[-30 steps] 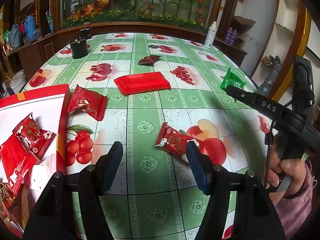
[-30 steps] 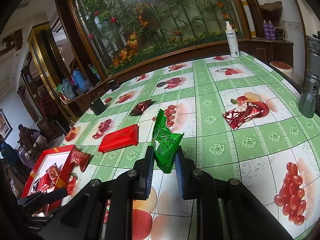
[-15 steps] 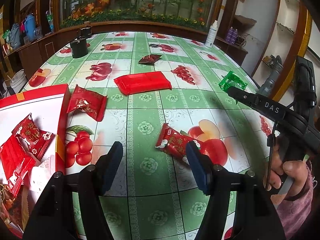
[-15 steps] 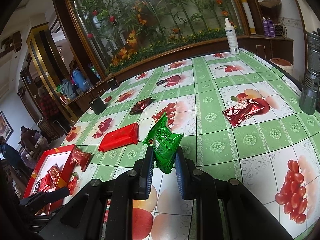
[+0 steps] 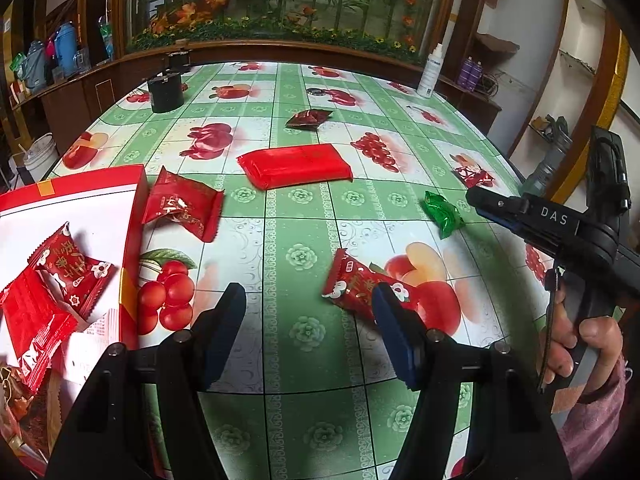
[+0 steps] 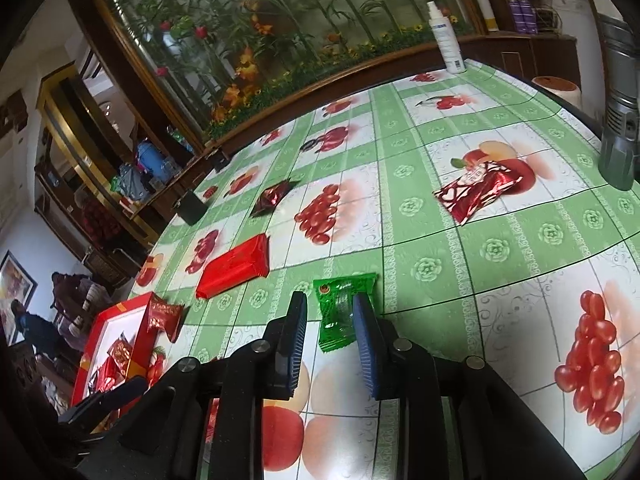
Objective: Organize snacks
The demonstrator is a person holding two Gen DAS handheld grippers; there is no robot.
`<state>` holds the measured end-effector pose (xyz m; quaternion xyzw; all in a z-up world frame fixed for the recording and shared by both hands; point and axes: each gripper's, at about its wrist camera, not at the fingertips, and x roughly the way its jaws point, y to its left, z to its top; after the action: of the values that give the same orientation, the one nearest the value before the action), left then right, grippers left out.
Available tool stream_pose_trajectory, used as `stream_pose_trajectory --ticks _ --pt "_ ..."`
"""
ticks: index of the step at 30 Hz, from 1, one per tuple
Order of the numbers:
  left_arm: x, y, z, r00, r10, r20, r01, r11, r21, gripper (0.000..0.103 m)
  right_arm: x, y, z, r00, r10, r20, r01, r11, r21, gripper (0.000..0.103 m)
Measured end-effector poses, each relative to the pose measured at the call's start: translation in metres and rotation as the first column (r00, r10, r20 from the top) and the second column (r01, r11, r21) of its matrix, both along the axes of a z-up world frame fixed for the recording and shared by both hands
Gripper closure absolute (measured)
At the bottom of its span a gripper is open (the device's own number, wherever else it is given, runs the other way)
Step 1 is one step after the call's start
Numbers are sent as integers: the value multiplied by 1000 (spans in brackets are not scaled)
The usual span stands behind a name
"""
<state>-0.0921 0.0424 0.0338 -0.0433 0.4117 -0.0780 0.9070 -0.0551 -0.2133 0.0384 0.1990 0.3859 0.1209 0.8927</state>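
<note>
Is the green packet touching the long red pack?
Apart. The right wrist view shows bare tablecloth between the green packet and the long red pack.

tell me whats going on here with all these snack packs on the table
A person is sorting snacks with a handheld gripper in each hand. The right gripper is opening its jaws around a green packet lying on the tablecloth. The left gripper is open and empty near a red packet. A red box holds some packets.

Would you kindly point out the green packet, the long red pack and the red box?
green packet [image 6: 340, 312], right wrist view, middle of wrapper
long red pack [image 5: 294, 166], left wrist view, top face
red box [image 5: 134, 216], left wrist view, side wall
</note>
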Motion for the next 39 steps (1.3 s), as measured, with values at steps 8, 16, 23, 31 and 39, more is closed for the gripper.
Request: stream_pose_trajectory --ticks 8,16,23,31,39 --pt "-7 7 7 1000 -14 23 14 1000 21 38 4 -23 -1 1000 -22 -11 23 997 67 73" --pt "-10 11 13 996 -48 77 46 999 27 30 11 -52 -9 996 -69 -62 75 992 97 73" --pt "-6 -10 2 995 -94 29 93 995 29 30 18 -7 -6 996 68 -56 -70 997 -29 55" --pt "6 -35 -3 995 -99 -2 99 994 43 30 29 27 -22 993 60 -101 -84 965 -247 61" --pt "29 -44 -25 995 -73 -73 77 996 53 30 24 20 -22 996 17 -89 -41 963 -267 63"
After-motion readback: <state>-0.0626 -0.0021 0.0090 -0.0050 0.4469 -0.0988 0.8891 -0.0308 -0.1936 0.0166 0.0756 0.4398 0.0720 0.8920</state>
